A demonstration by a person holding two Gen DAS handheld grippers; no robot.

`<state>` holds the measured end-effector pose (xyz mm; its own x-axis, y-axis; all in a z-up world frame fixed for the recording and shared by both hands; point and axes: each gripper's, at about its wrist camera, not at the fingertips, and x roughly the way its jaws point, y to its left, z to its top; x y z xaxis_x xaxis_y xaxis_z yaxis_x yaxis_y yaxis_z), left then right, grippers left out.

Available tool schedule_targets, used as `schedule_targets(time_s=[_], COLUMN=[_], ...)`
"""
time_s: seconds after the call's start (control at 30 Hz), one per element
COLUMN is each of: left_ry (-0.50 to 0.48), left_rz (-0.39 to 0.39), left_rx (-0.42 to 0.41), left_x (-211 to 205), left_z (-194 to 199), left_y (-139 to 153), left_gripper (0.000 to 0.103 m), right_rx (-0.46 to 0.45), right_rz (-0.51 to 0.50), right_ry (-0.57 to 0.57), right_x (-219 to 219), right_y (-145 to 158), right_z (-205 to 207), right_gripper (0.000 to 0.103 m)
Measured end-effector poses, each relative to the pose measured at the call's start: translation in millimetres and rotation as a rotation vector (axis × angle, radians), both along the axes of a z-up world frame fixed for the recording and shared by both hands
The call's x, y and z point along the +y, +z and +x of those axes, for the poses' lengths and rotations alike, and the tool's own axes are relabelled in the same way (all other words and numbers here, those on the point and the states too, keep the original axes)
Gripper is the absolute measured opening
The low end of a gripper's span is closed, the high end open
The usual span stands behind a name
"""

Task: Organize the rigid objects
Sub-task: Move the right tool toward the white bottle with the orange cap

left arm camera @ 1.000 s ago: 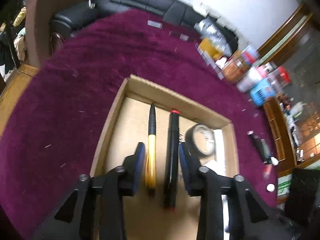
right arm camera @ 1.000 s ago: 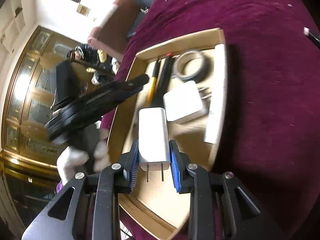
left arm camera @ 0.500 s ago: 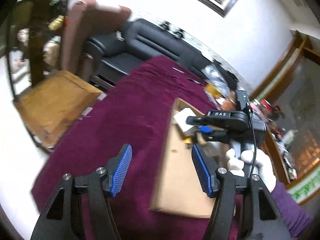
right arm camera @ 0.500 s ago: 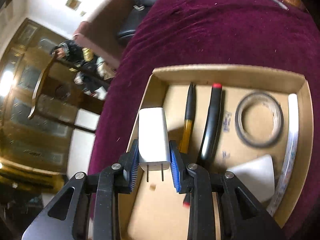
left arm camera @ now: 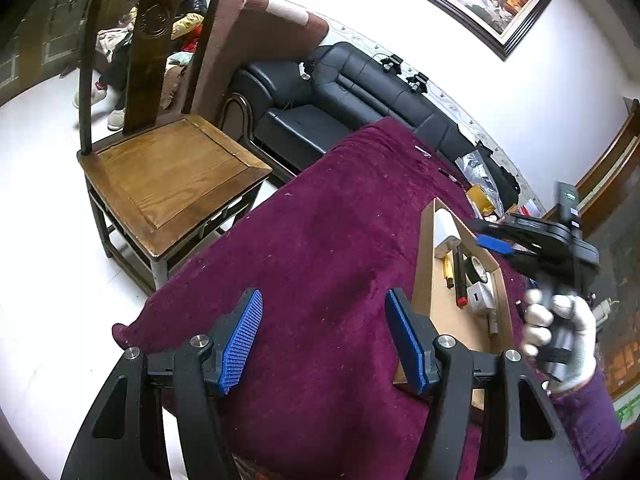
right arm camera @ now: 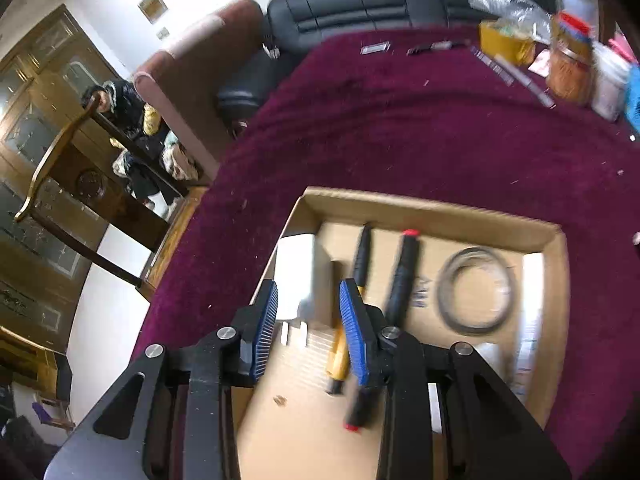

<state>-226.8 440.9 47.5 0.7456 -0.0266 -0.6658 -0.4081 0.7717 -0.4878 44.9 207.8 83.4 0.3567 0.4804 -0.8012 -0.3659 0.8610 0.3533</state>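
Released since half a second ago, the white charger (right arm camera: 298, 276) now lies in the cardboard box (right arm camera: 432, 210) just ahead of the right tool (right arm camera: 308, 320), whose blue pads stand spread with nothing pinched.

Left wrist view: the left tool (left arm camera: 322, 338) is spread wide and empty over the maroon worktop (left arm camera: 320, 240), the box (left arm camera: 425, 272) to its right. The charger (left arm camera: 445, 234) sits at the box's far left corner, well ahead of the tool. Any writing on the right tool's body is too blurred to read.

Right wrist view: the charger's long axis runs away from the tool, its 2 prongs pointing back toward the pads. To the tool's right lie a yellow-and-black pen (right arm camera: 360, 264) and a black marker (right arm camera: 402, 276), both lengthwise parallel to the charger, then a tape ring (right arm camera: 476, 288). Motion blur hides any labels.
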Motion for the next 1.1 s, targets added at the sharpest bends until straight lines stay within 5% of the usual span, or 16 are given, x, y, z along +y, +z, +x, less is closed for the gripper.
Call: schedule_targets(time_s=[0.3, 0.33, 0.4, 0.67, 1.0, 1.1], left_ry=[-0.073, -0.089, -0.120, -0.266, -0.446, -0.471], left_rz=[0.022, 0.031, 0.055, 0.111, 0.156, 0.192], left_rx=[-0.047, -0.055, -0.058, -0.045, -0.042, -0.035], left_x=[-25.8, -31.5, -42.8, -109.1, -199.7, -215.1], left_z=[-0.8, -0.9, 2.5, 23.9, 30.5, 28.4], left_y=[14.1, 17.1, 21.1, 35.9, 57.5, 61.3], left_gripper=[0.058, 0.058, 0.058, 0.058, 0.058, 0.058], right_rx=[-0.219, -0.269, -0.345, -0.126, -0.038, 0.007], right_rz=[-0.059, -0.083, -0.134, -0.154, -0.118, -0.026], right_ry=[-0.177, -0.214, -0.291, -0.595, -0.577, -0.504], right_x=[-151.6, -176.2, -225.8, -415.8, -445.5, -442.2], right_y=[55.7, 63.4, 70.4, 18.9, -20.7, -35.4], right_z=[-31.5, -40.2, -56.0, -76.9, -81.9, -89.8], right_gripper=[0.037, 0.043, 0.091, 0.086, 0.086, 0.087])
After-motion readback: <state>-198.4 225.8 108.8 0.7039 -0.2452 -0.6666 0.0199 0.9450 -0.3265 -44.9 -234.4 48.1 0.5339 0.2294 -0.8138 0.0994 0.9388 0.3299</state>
